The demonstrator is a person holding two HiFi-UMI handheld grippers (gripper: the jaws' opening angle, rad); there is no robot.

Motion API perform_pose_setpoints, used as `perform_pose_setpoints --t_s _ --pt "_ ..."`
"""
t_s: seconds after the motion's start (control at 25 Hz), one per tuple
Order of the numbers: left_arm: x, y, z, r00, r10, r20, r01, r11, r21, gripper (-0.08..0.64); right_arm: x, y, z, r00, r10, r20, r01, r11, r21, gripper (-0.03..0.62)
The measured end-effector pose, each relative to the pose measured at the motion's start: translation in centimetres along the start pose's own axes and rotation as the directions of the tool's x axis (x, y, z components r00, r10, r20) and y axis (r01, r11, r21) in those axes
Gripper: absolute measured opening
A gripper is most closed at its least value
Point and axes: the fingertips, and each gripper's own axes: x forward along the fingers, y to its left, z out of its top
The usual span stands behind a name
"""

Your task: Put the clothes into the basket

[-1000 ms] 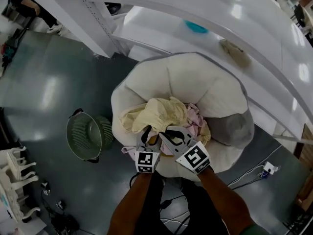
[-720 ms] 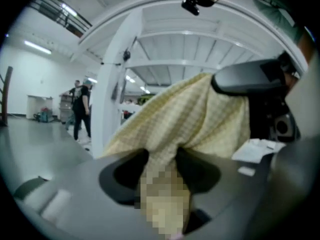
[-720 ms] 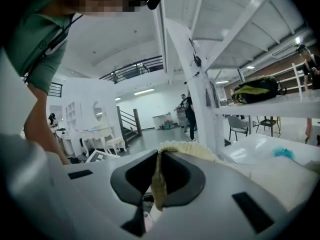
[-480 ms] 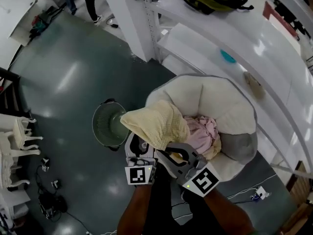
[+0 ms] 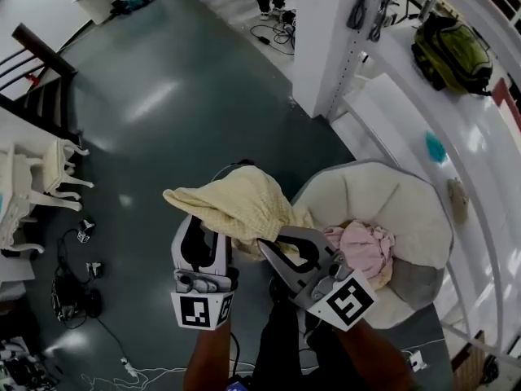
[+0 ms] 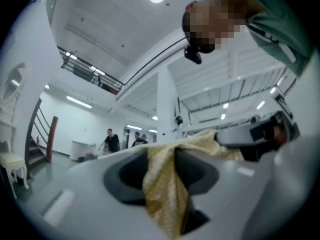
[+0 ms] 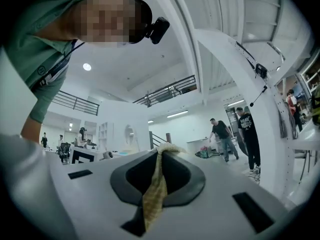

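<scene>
- Between the jaws of the left gripper (image 6: pixel 161 154): a thick fold of the yellow garment (image 6: pixel 165 199), clamped there, the jaws just now drawn closer onto it.
- Between the jaws of the right gripper (image 7: pixel 161 151): a thin strip of the same yellow garment (image 7: pixel 154 196), pinched tight, pads almost pressed together.
- In the head view, left gripper (image 5: pixel 199 233) and right gripper (image 5: pixel 269 247) side by side and near each other, marker cubes toward the camera.
- Bunched ahead of both sets of jaws: the yellow garment (image 5: pixel 236 204), held up over the floor (image 5: pixel 155 112), spread widest toward the left, its right edge overlapping the chair's rim in this view.
- Just right of the right gripper: a pink garment (image 5: pixel 365 247), crumpled in the hollow of a round cream cushion chair (image 5: pixel 391 198).
- Beyond the chair, toward the top: a white pillar (image 5: pixel 334 39).
- Further right: a long white shelf (image 5: pixel 407 96) with a green backpack (image 5: pixel 448 51) on it.
- At the left edge: white chairs (image 5: pixel 41 177) standing on the floor, with cables and small dark items nearby.
- Far off in both gripper views: a bright hall with white walls and ceiling lights.
- In that hall: several people (image 7: pixel 235 131) standing well apart from the grippers.
</scene>
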Motion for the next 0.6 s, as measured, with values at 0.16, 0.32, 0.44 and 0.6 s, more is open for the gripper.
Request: perform_pose_setpoints --t_s 0.16,0.32,0.44,0.6 --pt "1.1 4.6 0.9 1.0 0.003 0.006 -0.003 0.997 0.075 0.167 5.7 -1.2 -0.3 1.0 0.015 0.017 -0.015 1.0 0.002 0.023" --pt "1.9 8.2 0.0 0.999 0.029 -0.021 -0.026 0.991 0.131 0.167 10.1 -3.3 -2.3 1.0 0.014 -0.003 -0.014 1.0 0.017 0.024" --pt "2.4 10.1 -1.5 0.998 0.041 -0.044 -0.035 0.991 0.131 0.167 12.5 -4.7 -4.6 0.999 0.014 -0.04 -0.013 0.999 0.03 0.025" --pt "3.0 11.0 -4.4 0.991 0.056 -0.123 -0.039 0.99 0.139 0.167 13.6 -6.4 -8.9 0.99 0.002 -0.141 0.007 0.998 0.064 0.025"
